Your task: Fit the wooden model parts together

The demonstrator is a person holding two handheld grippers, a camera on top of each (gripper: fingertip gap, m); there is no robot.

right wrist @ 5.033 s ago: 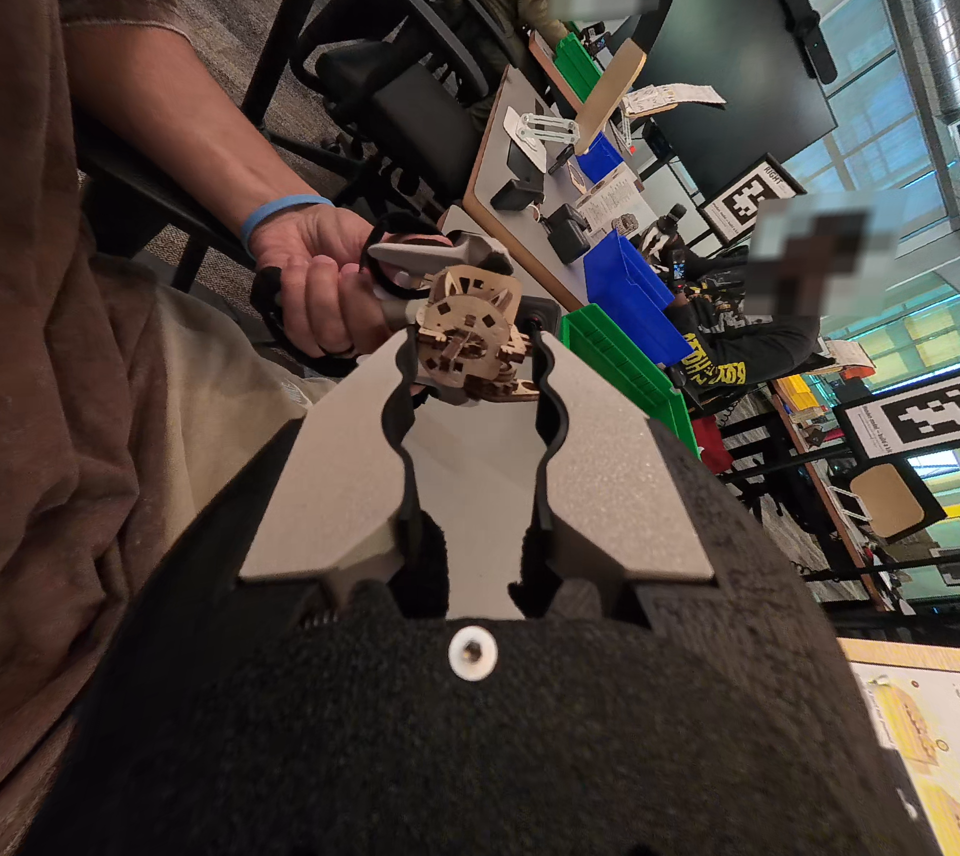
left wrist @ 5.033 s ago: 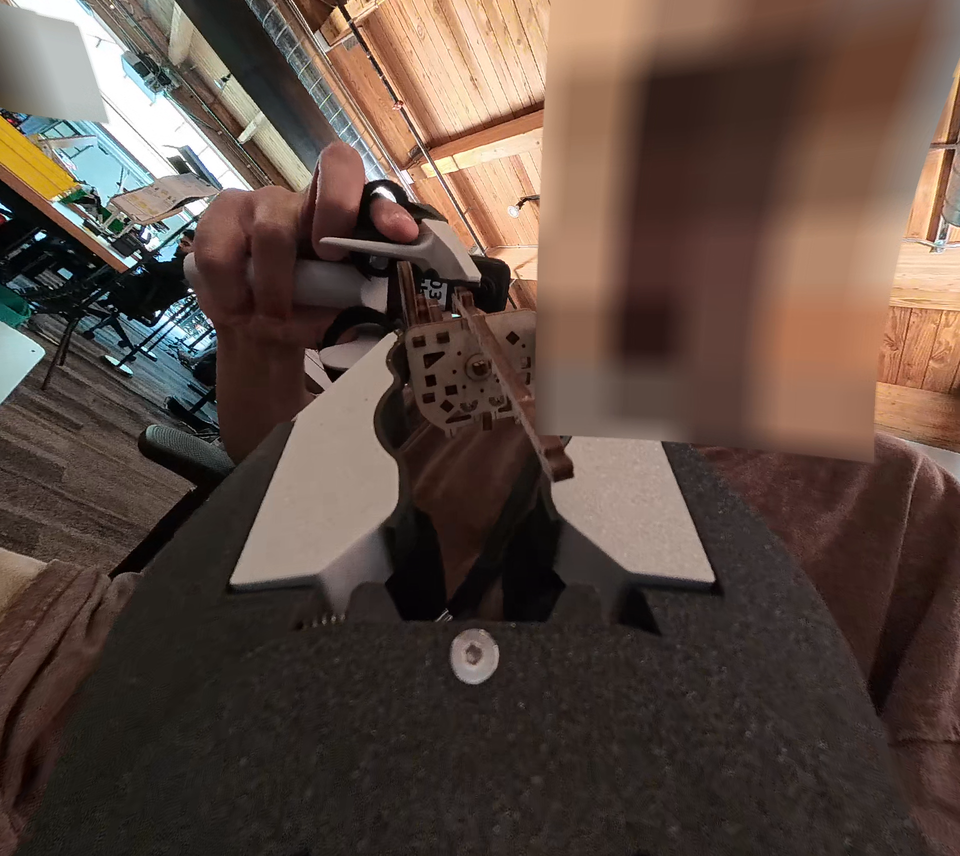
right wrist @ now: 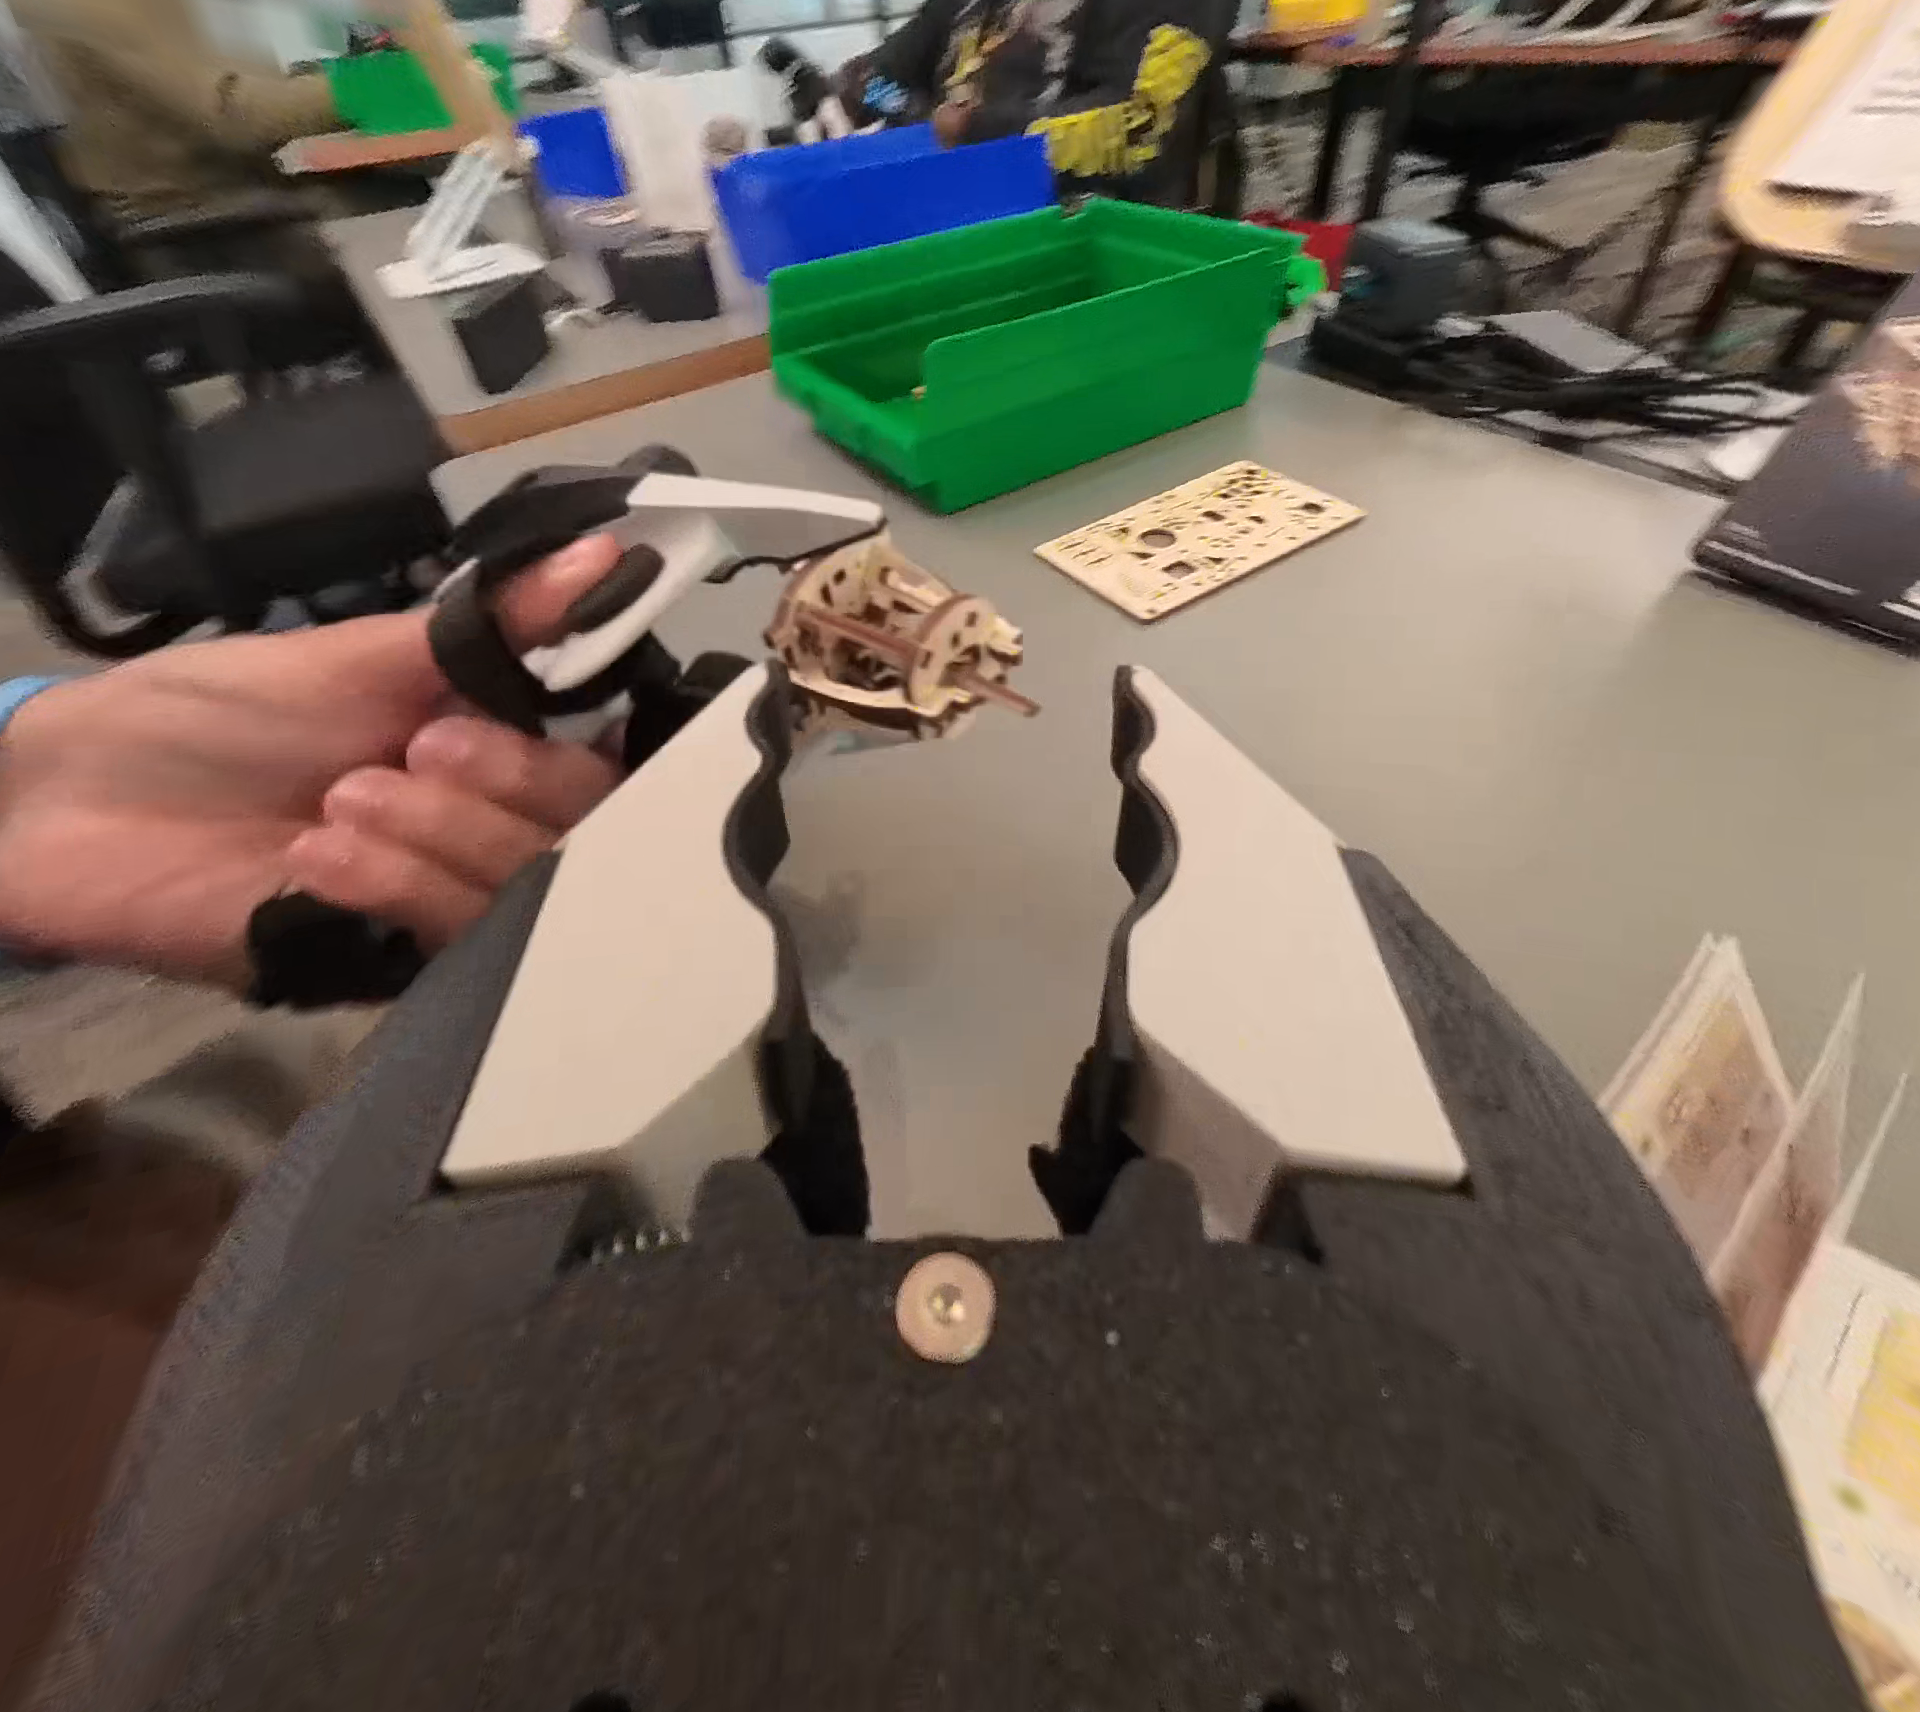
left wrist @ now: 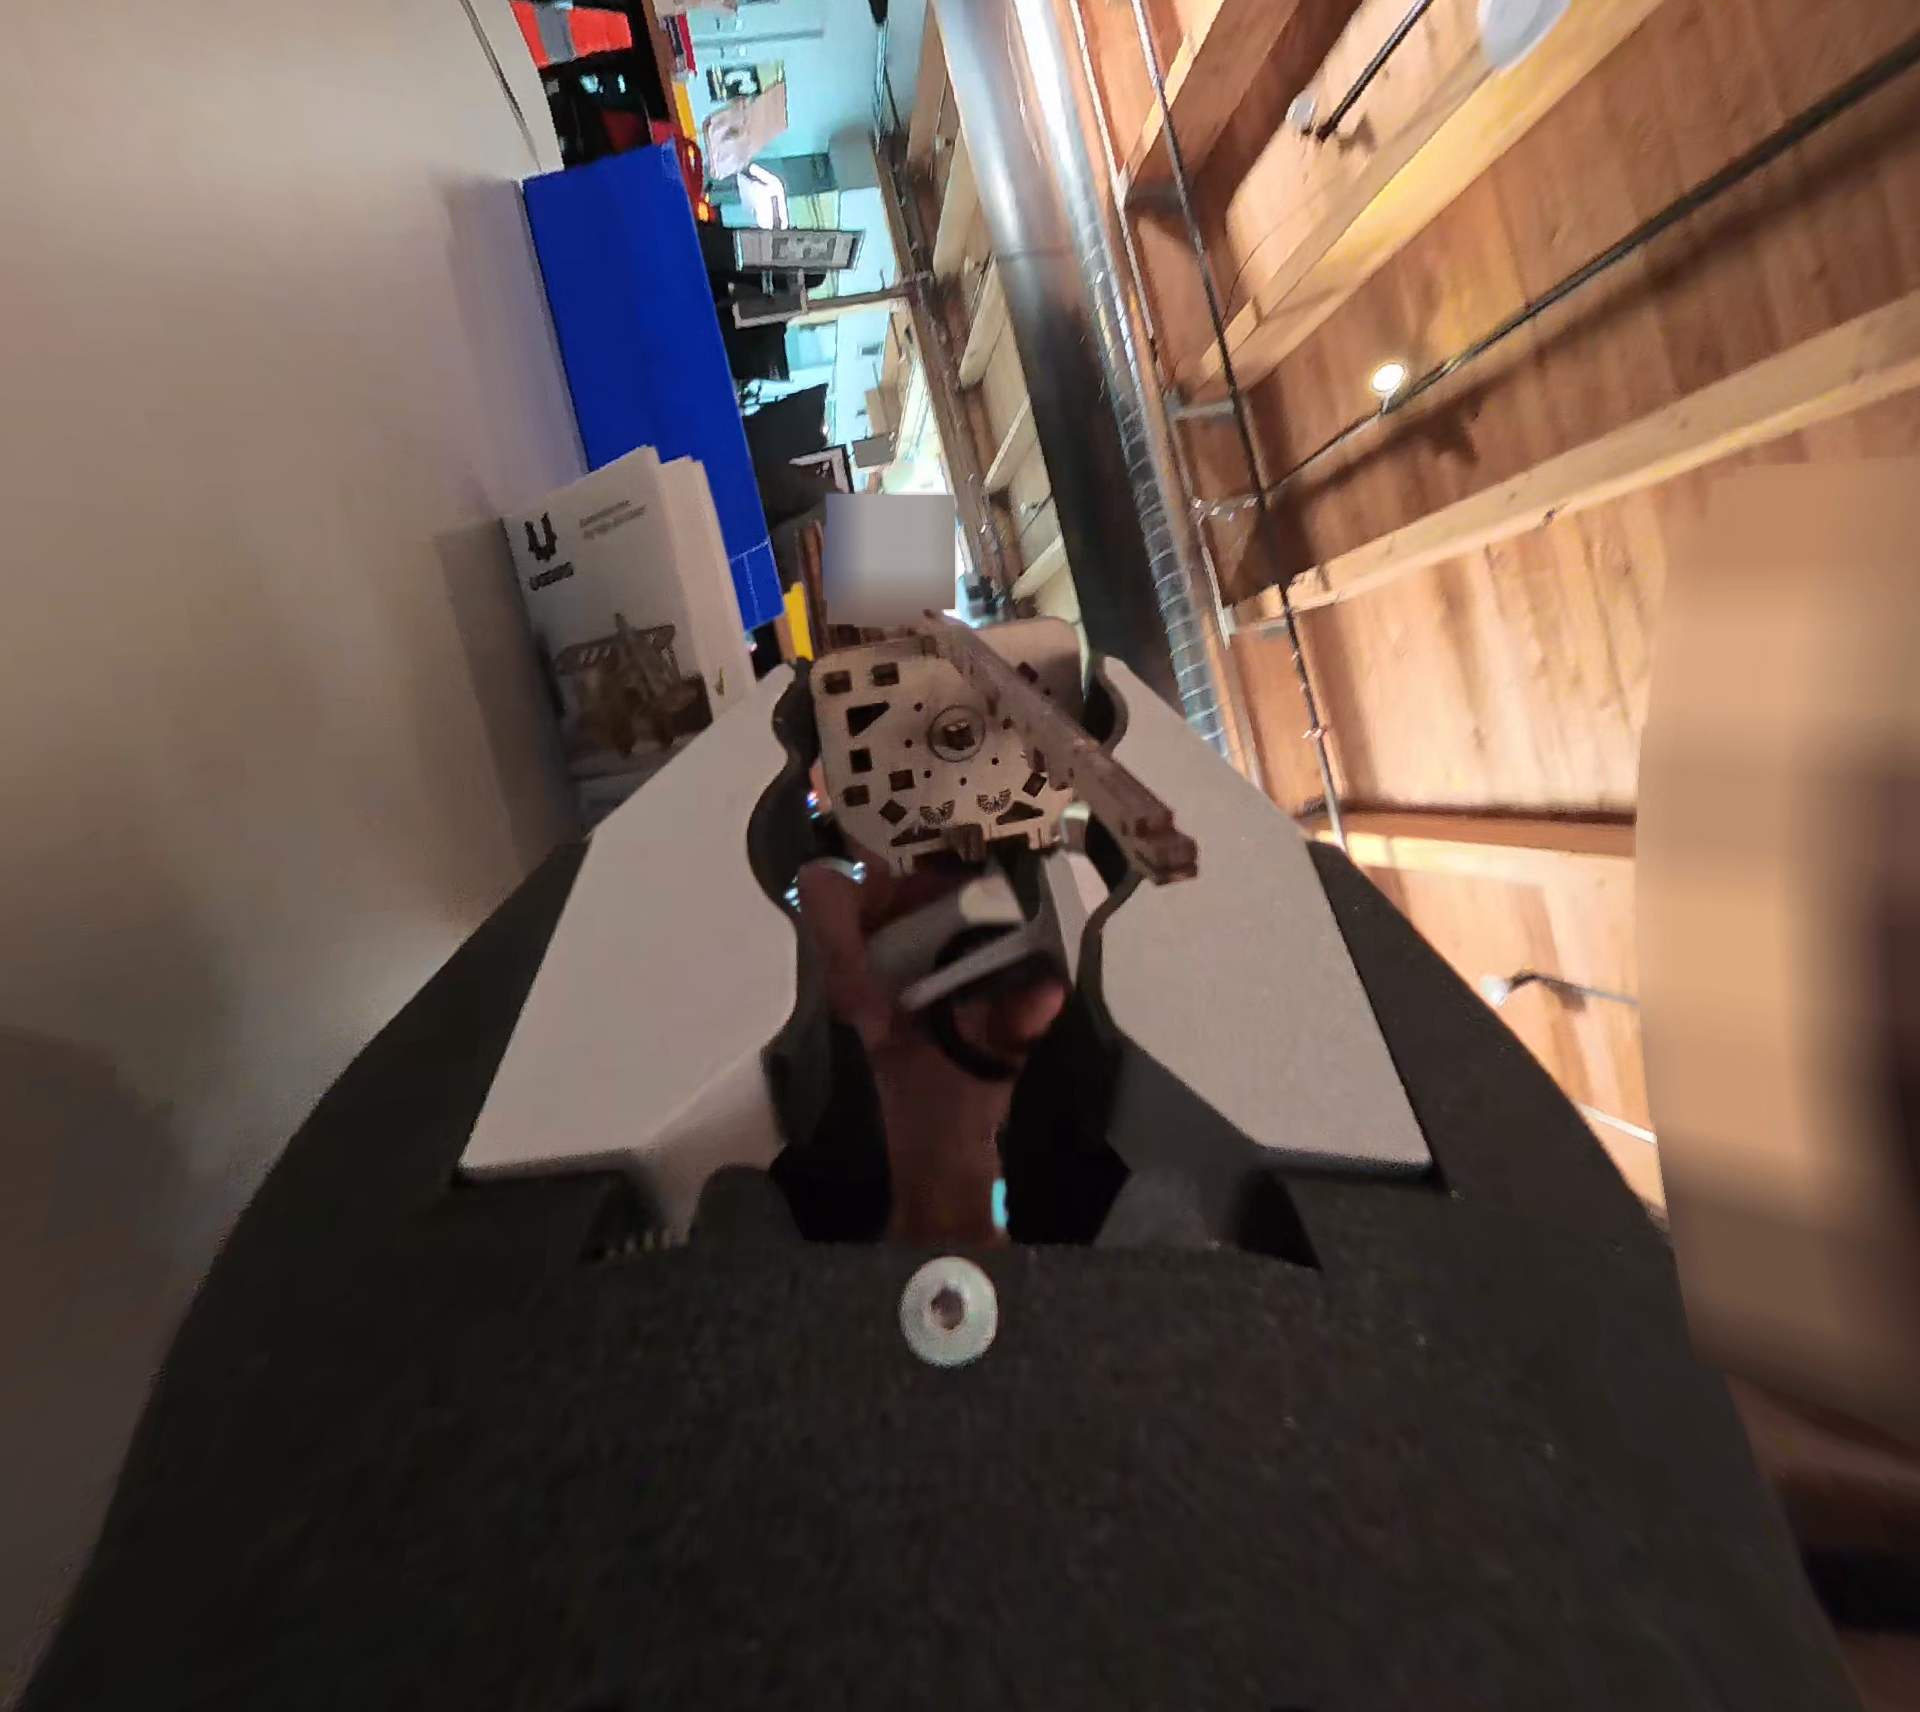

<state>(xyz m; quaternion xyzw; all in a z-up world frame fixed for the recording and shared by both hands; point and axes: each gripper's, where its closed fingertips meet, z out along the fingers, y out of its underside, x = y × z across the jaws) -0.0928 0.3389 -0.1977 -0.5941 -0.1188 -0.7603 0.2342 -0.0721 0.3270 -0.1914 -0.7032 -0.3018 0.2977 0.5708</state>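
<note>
Left gripper (left wrist: 940, 769) clamps the wooden model (left wrist: 940, 763); right gripper (right wrist: 940, 706) empty, jaws wide.
Next piece likely comes from the parts sheet (right wrist: 1200, 537) beside the green bin (right wrist: 1023, 343).

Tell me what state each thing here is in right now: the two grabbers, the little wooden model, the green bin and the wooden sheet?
left gripper: shut on wooden model.
right gripper: open, holding nothing.
wooden model: part-built, held above the table.
green bin: upright, looks empty.
wooden sheet: flat on the table, pieces punched out.
</note>
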